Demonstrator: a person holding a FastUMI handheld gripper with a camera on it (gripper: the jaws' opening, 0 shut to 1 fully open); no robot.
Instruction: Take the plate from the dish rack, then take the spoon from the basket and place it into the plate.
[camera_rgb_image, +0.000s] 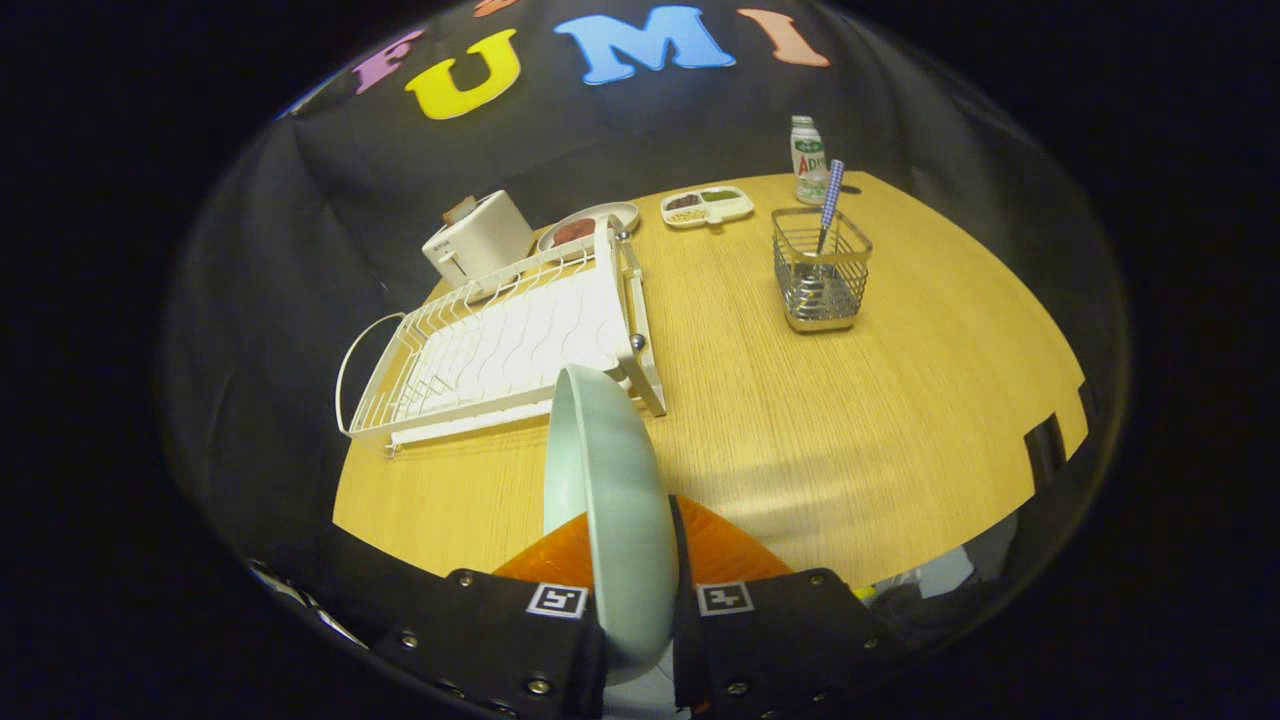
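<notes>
We see the wooden table (800, 420) filling the middle of the frame, its near edge cut off at the lower right by dark shapes we cannot make out. On it at centre left lies the white dish rack (500, 350), with no dish standing in its slots. The pale green plate (610, 500) stands on edge at lower centre, held up in front of the rack's near corner; its lower rim is hidden between the gripper (640, 560) bodies. The fingers are closed to the plate's thickness, one pressing on each face, so we hold it firmly. Behind the rack, at upper left, a white toaster (478, 243) is partly hidden by the rack's far rail, as is a round dish (588, 226) beside it. At upper right stands the wire basket (820, 270), with the spoon (830, 200) upright inside; its bowl is lost among the wires. Beyond it we see a small bottle (808, 160) and a divided snack tray (707, 206), whose contents are too small to tell.
</notes>
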